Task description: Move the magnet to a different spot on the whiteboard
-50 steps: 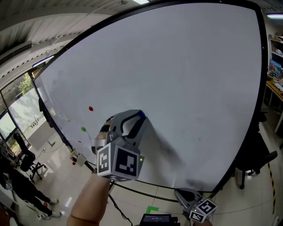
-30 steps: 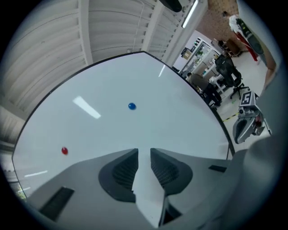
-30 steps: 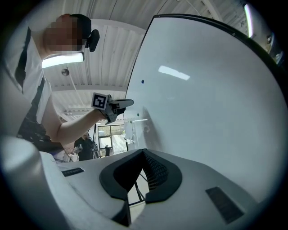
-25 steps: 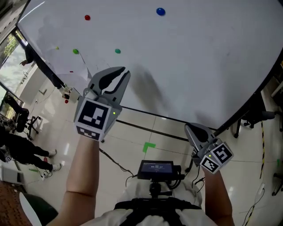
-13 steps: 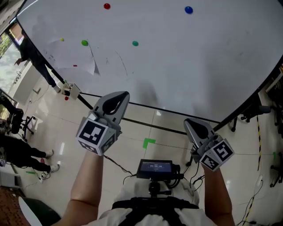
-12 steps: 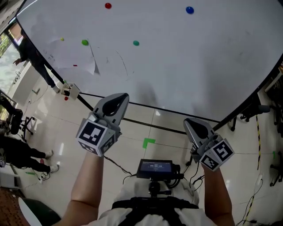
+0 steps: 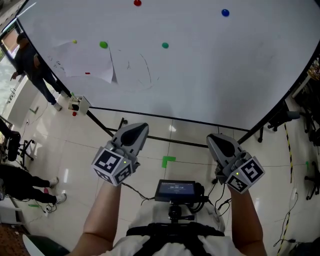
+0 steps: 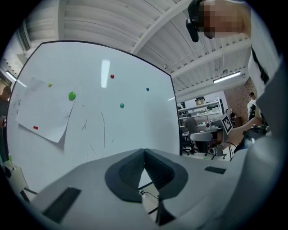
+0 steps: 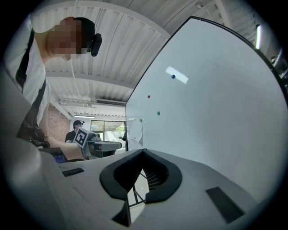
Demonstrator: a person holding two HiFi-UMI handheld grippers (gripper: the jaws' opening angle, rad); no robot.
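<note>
Both my left gripper (image 7: 139, 129) and right gripper (image 7: 215, 140) hang low, well apart from the whiteboard (image 7: 215, 70), jaws clenched on nothing. The blue magnet (image 7: 225, 12) sits near its top edge. I judge no grasp is in hand; a next move would need one gripper lifted and opened.

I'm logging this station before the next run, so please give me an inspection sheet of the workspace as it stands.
Surface: whiteboard, faint pen marks.
Job's things: blue magnet, red magnet, teal magnet, green magnet on the board; none held.
Clutter: paper sheet, green magnet at its top corner.
Grippers: left gripper shut, empty; right gripper shut, empty; both below the board.
Cables: cable on the floor, bottom right.
Surroundings: tiled floor, green tape mark; person at left.
</note>
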